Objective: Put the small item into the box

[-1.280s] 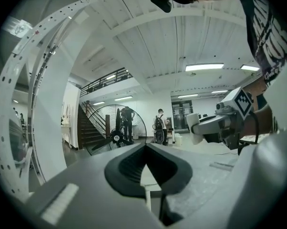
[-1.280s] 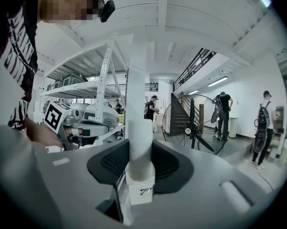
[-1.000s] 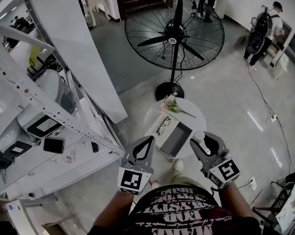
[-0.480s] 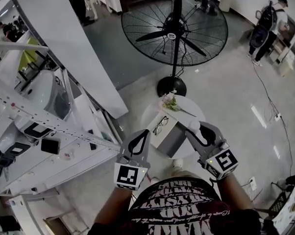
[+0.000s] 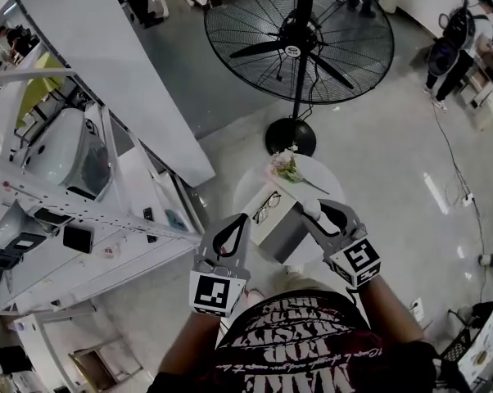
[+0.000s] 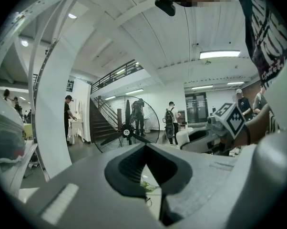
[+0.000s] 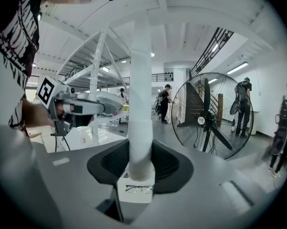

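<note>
1. The right tongs are clamped on the small white item, a pale rod that sticks up well past the jaw tips. It hangs in the air above the round desk.
2. The left tongs are closed tip to tip with nothing between them, held off to the side of the box.
3. The box lies open on the desk, its grey inside bare. A pair of glasses rests on the white panel just beside that hollow, and flowers lie at the far edge.
4. Risk: the rod is gripped near one end, so it could pivot or slip in the jaws on the way down.
5. Risk: a drop released too high or off to the left could land on the glasses or bounce off the desk.
6. Risk: the long rod may catch the box wall if lowered crosswise.
</note>
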A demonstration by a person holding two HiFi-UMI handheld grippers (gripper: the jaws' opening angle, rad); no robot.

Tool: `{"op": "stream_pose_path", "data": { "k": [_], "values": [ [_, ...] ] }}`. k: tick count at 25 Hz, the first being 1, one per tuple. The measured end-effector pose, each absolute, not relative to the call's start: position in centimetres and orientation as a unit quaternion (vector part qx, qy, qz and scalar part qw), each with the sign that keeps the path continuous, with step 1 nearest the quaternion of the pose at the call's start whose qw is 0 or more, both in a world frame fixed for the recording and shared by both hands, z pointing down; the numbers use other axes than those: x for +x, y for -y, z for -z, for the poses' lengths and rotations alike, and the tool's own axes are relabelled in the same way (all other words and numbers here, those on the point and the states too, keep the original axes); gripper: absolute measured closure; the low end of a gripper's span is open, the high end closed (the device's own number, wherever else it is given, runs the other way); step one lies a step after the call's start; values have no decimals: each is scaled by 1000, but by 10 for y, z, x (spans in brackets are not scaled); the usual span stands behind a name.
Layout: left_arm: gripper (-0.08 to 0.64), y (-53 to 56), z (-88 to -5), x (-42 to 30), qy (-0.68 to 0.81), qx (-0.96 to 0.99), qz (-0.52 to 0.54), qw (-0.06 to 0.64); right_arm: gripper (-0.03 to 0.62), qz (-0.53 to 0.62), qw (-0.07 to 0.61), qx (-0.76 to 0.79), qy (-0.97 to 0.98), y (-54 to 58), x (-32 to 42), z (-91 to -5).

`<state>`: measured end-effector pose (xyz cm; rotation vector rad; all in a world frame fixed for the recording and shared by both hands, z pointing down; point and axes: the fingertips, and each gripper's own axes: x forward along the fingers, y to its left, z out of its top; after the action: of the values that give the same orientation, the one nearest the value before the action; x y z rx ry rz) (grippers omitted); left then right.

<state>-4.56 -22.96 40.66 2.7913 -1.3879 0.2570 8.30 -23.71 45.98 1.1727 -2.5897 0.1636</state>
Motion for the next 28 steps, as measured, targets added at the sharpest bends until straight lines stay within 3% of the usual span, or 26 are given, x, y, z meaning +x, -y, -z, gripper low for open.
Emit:
{"op": "stream_pose_path", "data": {
  "k": [28],
  "values": [
    [560,242,-426,-48,464,876,-124,31,426,-229,302,322,867,243,79,-711]
  ]
}}
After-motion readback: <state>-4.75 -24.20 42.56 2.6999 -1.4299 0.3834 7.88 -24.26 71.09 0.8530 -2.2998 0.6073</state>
